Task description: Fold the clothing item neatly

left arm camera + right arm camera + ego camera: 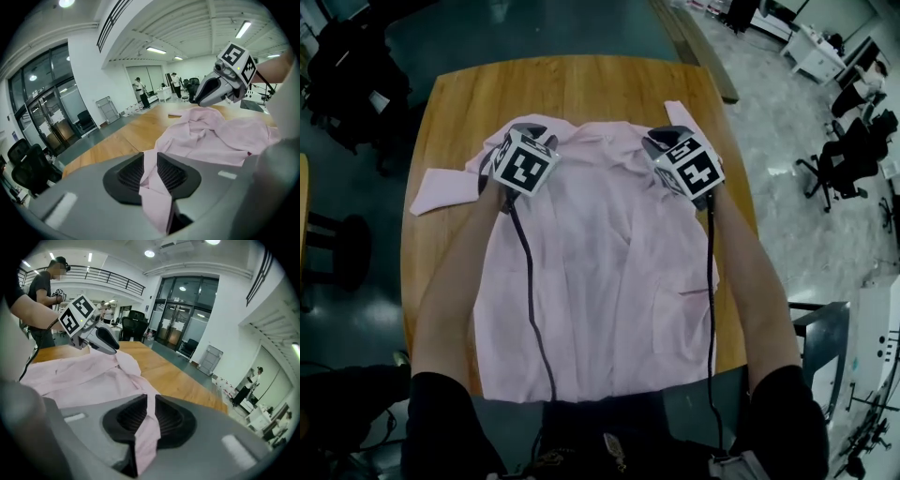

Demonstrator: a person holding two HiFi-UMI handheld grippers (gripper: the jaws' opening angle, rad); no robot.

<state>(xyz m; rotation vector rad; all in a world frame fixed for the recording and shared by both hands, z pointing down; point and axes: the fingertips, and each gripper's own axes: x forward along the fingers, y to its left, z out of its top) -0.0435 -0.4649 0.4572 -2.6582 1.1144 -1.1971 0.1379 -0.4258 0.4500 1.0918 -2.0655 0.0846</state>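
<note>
Pink shirt [600, 281] lies spread across the wooden worktop [581, 84], its hem toward the person and one sleeve [441, 192] trailing out to the left. Both claws sit at the shoulder end, one on either side of the collar. The left claw [150, 169] stands slightly apart, with a fold of fabric running loosely between its pads. The right claw [149, 416] is clamped on another fold of the shirt.
</note>
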